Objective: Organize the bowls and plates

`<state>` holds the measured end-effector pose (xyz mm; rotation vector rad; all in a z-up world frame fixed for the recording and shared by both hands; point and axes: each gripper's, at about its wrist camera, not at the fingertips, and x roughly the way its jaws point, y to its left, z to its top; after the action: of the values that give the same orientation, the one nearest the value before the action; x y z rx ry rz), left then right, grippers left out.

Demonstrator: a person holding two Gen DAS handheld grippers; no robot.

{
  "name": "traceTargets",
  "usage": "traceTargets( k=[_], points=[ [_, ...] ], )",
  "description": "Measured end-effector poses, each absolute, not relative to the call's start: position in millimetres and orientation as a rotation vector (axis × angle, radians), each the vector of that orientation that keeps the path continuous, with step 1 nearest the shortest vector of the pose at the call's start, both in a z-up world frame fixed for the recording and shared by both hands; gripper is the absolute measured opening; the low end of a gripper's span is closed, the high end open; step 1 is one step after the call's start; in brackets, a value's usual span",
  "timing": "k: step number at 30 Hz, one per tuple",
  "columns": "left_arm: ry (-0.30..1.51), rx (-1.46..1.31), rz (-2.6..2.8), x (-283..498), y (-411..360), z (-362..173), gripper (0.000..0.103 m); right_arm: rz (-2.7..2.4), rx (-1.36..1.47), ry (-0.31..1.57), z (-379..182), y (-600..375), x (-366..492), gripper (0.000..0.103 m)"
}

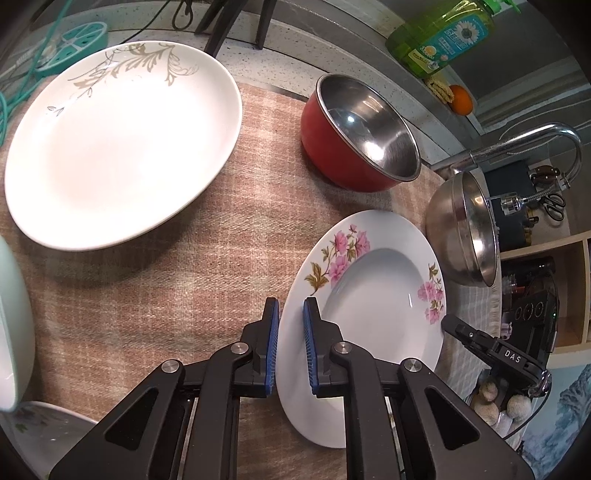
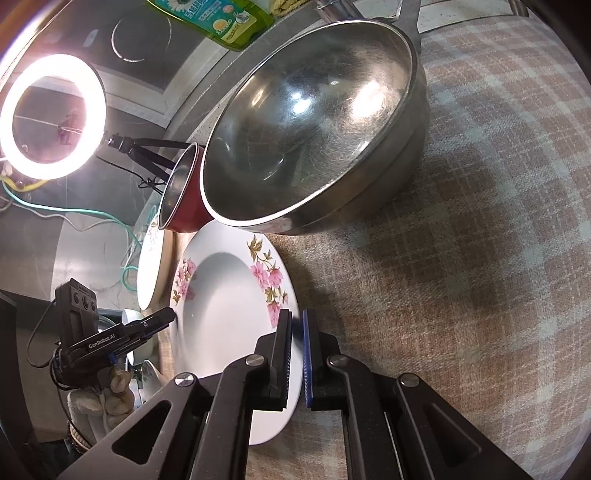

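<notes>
A white plate with pink flowers [image 1: 373, 295] [image 2: 225, 306] lies on the checked cloth [image 1: 207, 266]. My left gripper [image 1: 291, 314] is shut on its left rim, blue pads on either side of the edge. My right gripper [image 2: 295, 325] is shut on the opposite rim. Each gripper shows in the other's view: the right gripper [image 1: 448, 323], the left gripper [image 2: 170, 315]. Behind the plate stand a red bowl with a steel inside [image 1: 354, 136] [image 2: 181, 195] and a large steel bowl [image 1: 465, 229] [image 2: 310, 122]. A big white plate with a grey leaf pattern [image 1: 118, 144] [image 2: 149, 266] rests at the left.
A pale green dish [image 1: 14, 325] and another flowered dish [image 1: 40, 424] sit at the left edge. A green detergent bottle [image 1: 439, 33], an orange [image 1: 461, 99] and a faucet [image 1: 535, 140] line the counter behind. A lit ring lamp [image 2: 51, 114] stands on a tripod.
</notes>
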<state>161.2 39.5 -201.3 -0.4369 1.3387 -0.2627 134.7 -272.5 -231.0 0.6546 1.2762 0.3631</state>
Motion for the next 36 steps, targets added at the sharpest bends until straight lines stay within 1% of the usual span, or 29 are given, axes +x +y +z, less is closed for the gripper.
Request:
traceTargets(
  k=[31,36],
  points=[
    [1.341,-0.434,-0.232,151.8,37.3,-197.5,0.012,0.347,0.741,1.307,-236.0,-277.0,128.3,0.006],
    [1.350,-0.414,-0.231,149.2,36.6,-196.6,0.012,0.346,0.721,1.309,-233.8,-273.8,123.4,0.006]
  ],
)
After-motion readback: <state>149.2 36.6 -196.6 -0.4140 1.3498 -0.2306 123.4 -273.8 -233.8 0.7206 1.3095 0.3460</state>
